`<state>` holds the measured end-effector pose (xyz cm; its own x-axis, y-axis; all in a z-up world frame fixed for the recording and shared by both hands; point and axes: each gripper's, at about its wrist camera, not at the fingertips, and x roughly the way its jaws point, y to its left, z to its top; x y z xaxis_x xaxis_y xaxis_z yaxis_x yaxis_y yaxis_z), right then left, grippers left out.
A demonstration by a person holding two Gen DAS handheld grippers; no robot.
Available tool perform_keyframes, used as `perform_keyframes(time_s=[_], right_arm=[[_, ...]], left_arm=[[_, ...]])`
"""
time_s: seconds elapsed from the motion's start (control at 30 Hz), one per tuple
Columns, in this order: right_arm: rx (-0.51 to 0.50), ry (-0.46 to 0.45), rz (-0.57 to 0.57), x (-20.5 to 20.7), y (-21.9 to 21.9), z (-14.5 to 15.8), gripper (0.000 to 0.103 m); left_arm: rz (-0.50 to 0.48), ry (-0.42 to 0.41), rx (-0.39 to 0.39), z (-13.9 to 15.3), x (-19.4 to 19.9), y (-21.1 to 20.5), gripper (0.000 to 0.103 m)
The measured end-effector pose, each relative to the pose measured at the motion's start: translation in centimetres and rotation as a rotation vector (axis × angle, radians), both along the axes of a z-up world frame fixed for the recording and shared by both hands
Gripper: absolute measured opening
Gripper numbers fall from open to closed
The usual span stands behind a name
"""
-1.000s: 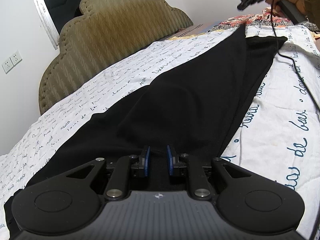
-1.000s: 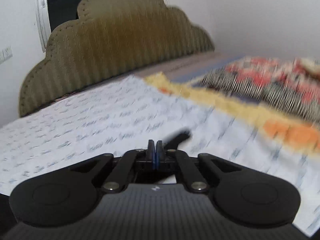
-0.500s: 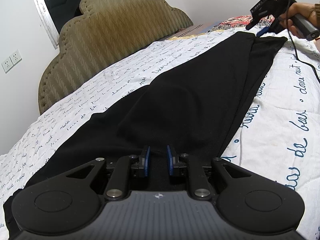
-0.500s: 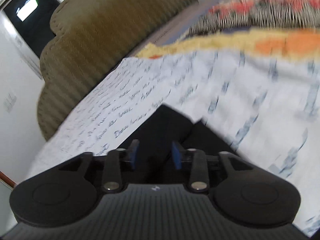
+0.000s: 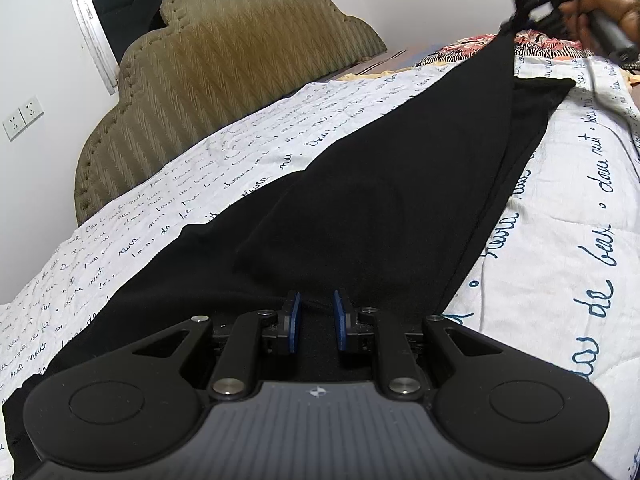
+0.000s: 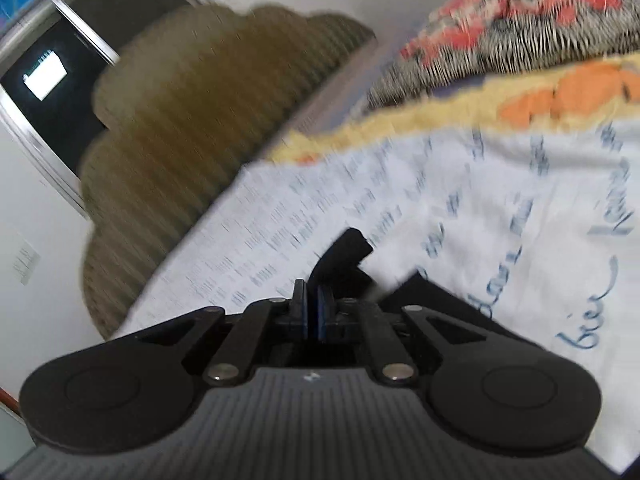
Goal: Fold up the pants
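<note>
Now the right gripper point(image 6: 312, 312), just closing, is pinching the limp black pants point(image 5: 400, 184) at the hem while the left gripper point(image 5: 316, 322) is clamping the waist.

Black left gripper point(image 5: 316, 322) with blue pads point(image 5: 295, 320), silver screws, ribbed grey housing.

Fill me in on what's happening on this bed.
A person is folding black pants spread across a bed sheet printed with handwriting. The left gripper is clamped on the near end of the pants. The right gripper has just closed on the far end, and a corner of black cloth sticks out past its tips. That end is lifted off the sheet. The fold is not yet made.
</note>
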<state>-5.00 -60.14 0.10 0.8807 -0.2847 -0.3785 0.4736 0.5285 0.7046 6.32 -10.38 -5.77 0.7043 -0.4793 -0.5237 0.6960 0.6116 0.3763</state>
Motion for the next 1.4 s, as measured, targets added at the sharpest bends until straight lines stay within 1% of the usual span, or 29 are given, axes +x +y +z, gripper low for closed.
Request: perform_keyframes(time_s=[0.07, 0.13, 0.2, 0.23, 0.3, 0.33, 0.4, 0.5, 0.53, 0.57, 0.63, 0.67, 0.7, 0.73, 0.87, 0.9, 1.0, 1.07, 1.1, 1.13, 1.17, 1.23, 1.33, 1.4], right_arm=[[-0.047, -0.031, -0.019, -2.1, 0.7, 1.7, 0.006], [-0.062, -0.016, -0.035, -4.4, 0.6, 1.8, 0.006], [-0.033, 0.063, -0.041, -5.5, 0.0, 0.1, 0.005], [0.003, 0.1, -0.045, -5.9, -0.4, -1.2, 0.005], [0.109, 0.126, -0.052, -6.7, -1.0, -3.9, 0.006], [0.131, 0.127, -0.056, -7.1, -0.9, -4.8, 0.006], [0.114, 0.138, -0.059, -7.2, -0.4, -5.1, 0.005], [0.084, 0.148, -0.06, -6.9, -0.2, -4.3, 0.007], [0.09, 0.151, -0.071, -6.9, -0.3, -4.1, 0.01], [0.095, 0.155, -0.086, -7.0, -0.4, -4.0, 0.018], [0.095, 0.133, -0.126, -7.9, -0.3, -3.5, 0.024], [0.087, 0.123, -0.143, -8.5, -0.2, -3.3, 0.035], [0.085, 0.118, -0.152, -9.1, -0.3, -3.4, 0.041], [0.092, 0.118, -0.156, -9.7, -0.3, -3.5, 0.041], [0.187, 0.095, -0.125, -10.0, -0.5, -5.2, 0.041], [0.196, 0.088, -0.116, -9.8, -0.4, -5.6, 0.042], [0.188, 0.081, -0.09, -8.7, -0.2, -5.6, 0.042], [0.172, 0.093, -0.077, -7.6, -0.3, -5.5, 0.041], [0.165, 0.1, -0.082, -7.3, -0.4, -5.5, 0.028], [0.157, 0.106, -0.095, -7.0, -0.5, -5.4, 0.019], [0.138, 0.111, -0.102, -6.8, -0.5, -5.2, 0.012], [0.094, 0.11, -0.095, -6.7, -0.3, -4.8, 0.01], [-0.002, 0.144, -0.079, -6.3, 0.3, -3.9, 0.01], [-0.03, 0.146, -0.083, -6.3, 0.5, -3.5, 0.01]], left_arm=[[-0.001, 0.001, -0.001, 0.0, 0.1, 0.0, 0.017], [-0.002, 0.004, -0.004, 0.1, 0.1, 0.0, 0.017], [-0.003, 0.009, -0.007, 0.1, 0.2, 0.0, 0.017], [-0.003, 0.01, -0.009, 0.1, 0.2, 0.1, 0.017], [-0.003, 0.009, -0.007, 0.2, 0.2, 0.1, 0.017], [-0.003, 0.007, -0.005, 0.2, 0.2, 0.0, 0.017], [-0.003, 0.001, -0.001, 0.1, 0.1, -0.1, 0.017], [-0.003, -0.001, 0.002, 0.1, 0.1, -0.2, 0.017], [-0.003, -0.002, 0.002, 0.1, 0.1, -0.2, 0.017], [-0.003, -0.002, 0.002, 0.1, 0.1, -0.2, 0.017], [-0.002, -0.006, 0.006, 0.0, 0.0, -0.3, 0.017], [-0.001, -0.008, 0.008, 0.0, -0.1, -0.4, 0.017], [-0.001, -0.01, 0.009, 0.0, -0.1, -0.4, 0.017], [-0.002, -0.01, 0.01, 0.0, -0.1, -0.4, 0.017], [-0.002, -0.012, 0.011, 0.0, -0.1, -0.4, 0.017], [-0.002, -0.014, 0.013, 0.0, -0.2, -0.5, 0.017], [-0.002, -0.028, 0.024, -0.1, -0.4, -0.6, 0.017], [0.0, -0.035, 0.03, -0.1, -0.5, -0.8, 0.017], [0.0, -0.036, 0.03, 0.0, -0.5, -0.8, 0.017], [0.003, -0.033, 0.031, 0.2, -0.5, -0.8, 0.017], [0.006, -0.028, 0.032, 0.4, -0.6, -0.8, 0.017], [0.01, -0.014, 0.028, 1.0, -0.7, -0.9, 0.017], [0.008, 0.027, -0.002, 2.0, -0.4, -1.0, 0.018], [0.014, 0.035, -0.03, 2.7, -0.4, -1.3, 0.018]])
